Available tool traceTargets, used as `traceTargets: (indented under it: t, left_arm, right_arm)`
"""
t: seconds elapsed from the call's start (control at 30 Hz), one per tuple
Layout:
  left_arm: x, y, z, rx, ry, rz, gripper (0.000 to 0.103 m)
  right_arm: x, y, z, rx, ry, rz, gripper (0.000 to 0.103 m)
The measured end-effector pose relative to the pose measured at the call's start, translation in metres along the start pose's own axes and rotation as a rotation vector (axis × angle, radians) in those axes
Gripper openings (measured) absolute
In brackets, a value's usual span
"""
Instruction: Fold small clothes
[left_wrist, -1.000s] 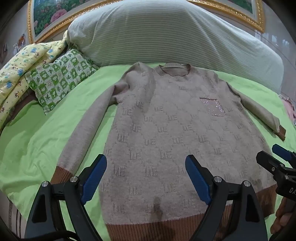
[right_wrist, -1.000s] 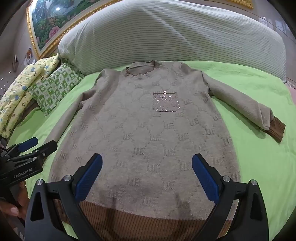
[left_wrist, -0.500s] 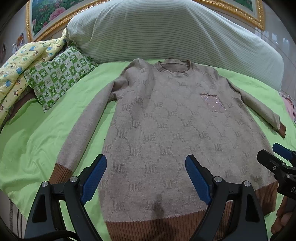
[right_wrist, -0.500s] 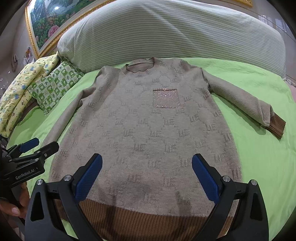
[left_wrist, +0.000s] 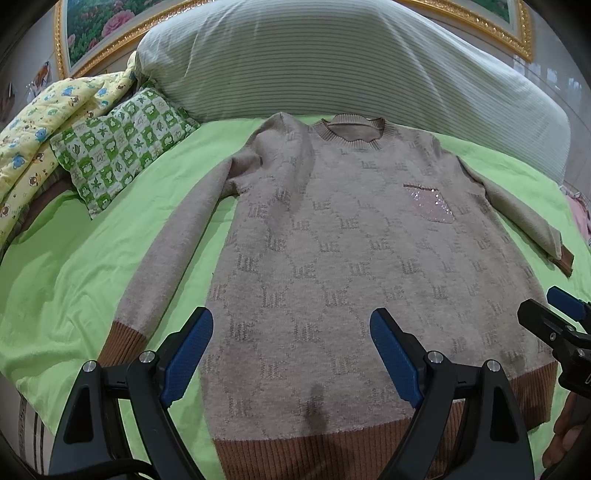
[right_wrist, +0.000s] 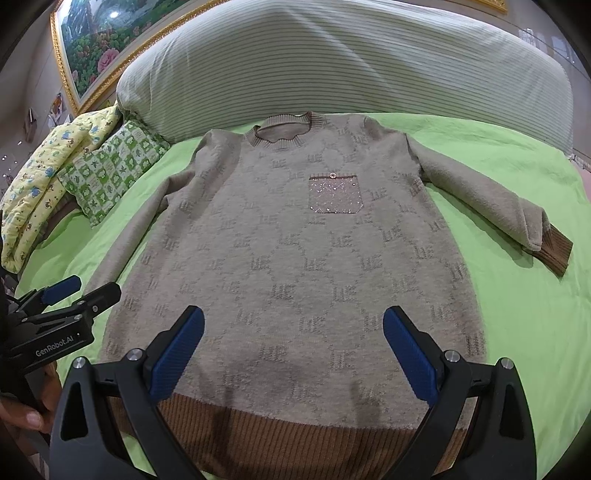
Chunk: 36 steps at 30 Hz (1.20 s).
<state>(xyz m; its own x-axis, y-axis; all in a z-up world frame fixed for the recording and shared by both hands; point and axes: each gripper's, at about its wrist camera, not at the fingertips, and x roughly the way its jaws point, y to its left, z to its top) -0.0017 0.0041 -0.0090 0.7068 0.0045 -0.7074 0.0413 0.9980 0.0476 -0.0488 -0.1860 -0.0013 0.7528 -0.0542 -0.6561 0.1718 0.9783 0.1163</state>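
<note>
A beige knitted sweater (left_wrist: 354, 251) (right_wrist: 295, 258) with brown ribbed hem and cuffs lies flat, front up, on the green bedsheet (left_wrist: 92, 266), both sleeves spread out. It has a sparkly chest pocket (right_wrist: 334, 194). My left gripper (left_wrist: 291, 350) hovers open above the lower left part of the sweater, nothing between its blue pads. My right gripper (right_wrist: 293, 350) is open too, above the hem's middle. Each gripper shows at the edge of the other's view: the right gripper (left_wrist: 554, 314) and the left gripper (right_wrist: 79, 290).
A large striped pillow (left_wrist: 332, 62) lies behind the collar. A green checked cushion (left_wrist: 118, 147) and a yellow patterned blanket (left_wrist: 44, 122) sit at the left. A gold-framed picture (right_wrist: 88, 48) hangs behind. A person's fingers (right_wrist: 22, 413) hold the left gripper.
Both grippers have drawn back and up a little from the sweater, so more of the hem and sleeves shows. The sweater has not moved, and both stay open.
</note>
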Motion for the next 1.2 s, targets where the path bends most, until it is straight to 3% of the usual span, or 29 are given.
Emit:
traceTargets:
  t: [0.2,0.67,0.97,1.2]
  left_arm:
    - [0.000,-0.001,-0.001,0.008,-0.006,0.011,0.088]
    - [0.005,-0.002,0.001,-0.046,-0.008,-0.055,0.088]
    - [0.015,-0.009,0.004,-0.026,0.016,-0.041,0.088]
    - [0.029,-0.012,0.010,-0.043,0.055,-0.072,0.088]
  right_arm:
    - [-0.001,0.001,0.001,0.000,0.000,0.001,0.097]
    - [-0.002,-0.003,0.004,0.008,0.001,0.000,0.097]
    - [0.001,-0.017,0.007,0.032,0.013,0.000,0.097]
    - [0.003,-0.036,0.012,0.043,0.017,-0.015,0.097]
